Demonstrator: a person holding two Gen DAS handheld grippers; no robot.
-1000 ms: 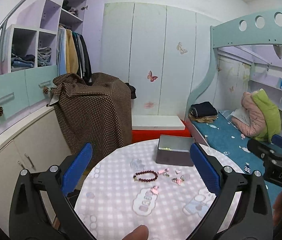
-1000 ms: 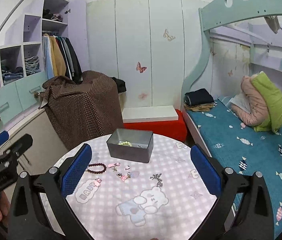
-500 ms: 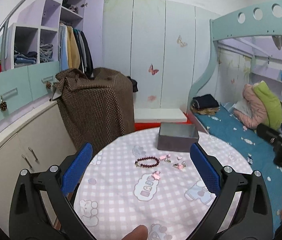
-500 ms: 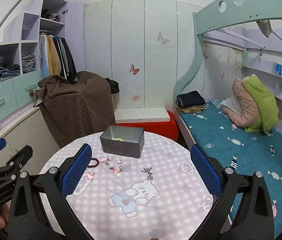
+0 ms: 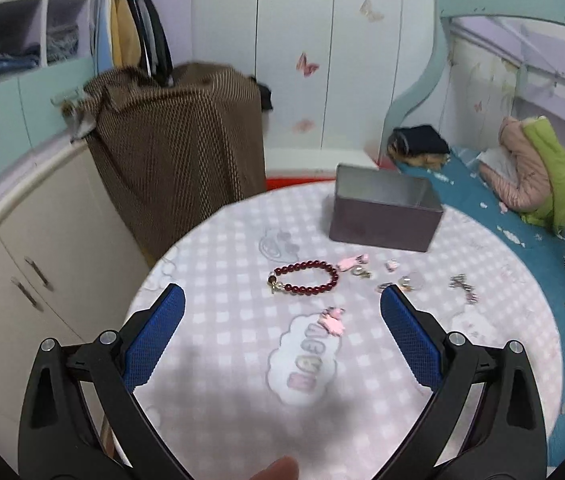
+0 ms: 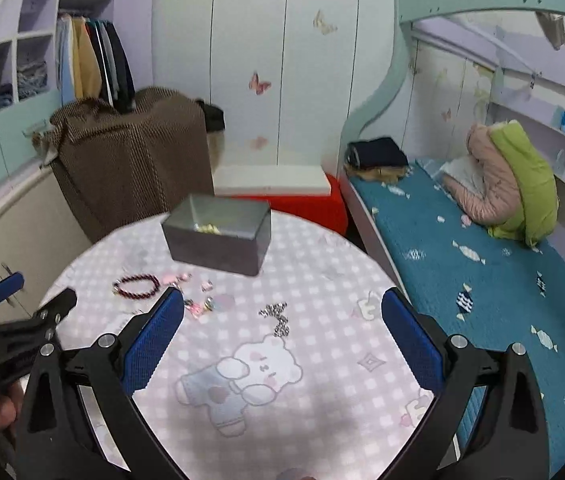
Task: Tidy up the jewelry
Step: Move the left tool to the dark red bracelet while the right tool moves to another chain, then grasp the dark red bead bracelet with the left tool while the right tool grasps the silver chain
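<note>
Both tools hang over the near edge of the round counter (image 5: 218,344), which wears a pink-and-white checked cloth. The left tool (image 5: 280,304) has its blue-padded fingers spread wide with nothing between them, and the right tool (image 6: 282,312) is just as wide and just as bare.

Just past the left tool's tips lies a small pink charm (image 5: 332,319) on a cloud print with letters. A little further in sits a dark red bead bracelet (image 5: 304,278), lying flat in a loop with a small gold clasp at its left end. To its right is a loose scatter of small pink and silver pieces (image 5: 392,276), none of them touching the bracelet. Off to the right of those, apart from the rest, a silver chain piece (image 6: 276,318) lies just beyond the printed teddy bear (image 6: 238,380).

Behind all this, toward the far side of the counter, stands an open grey metal box (image 6: 218,234), with something pale yellow (image 6: 207,227) inside it.

Beyond the counter there is a brown dotted cloth (image 5: 178,148) draped over furniture on the left, and a bed (image 6: 482,264) with a teal cover on the right.
</note>
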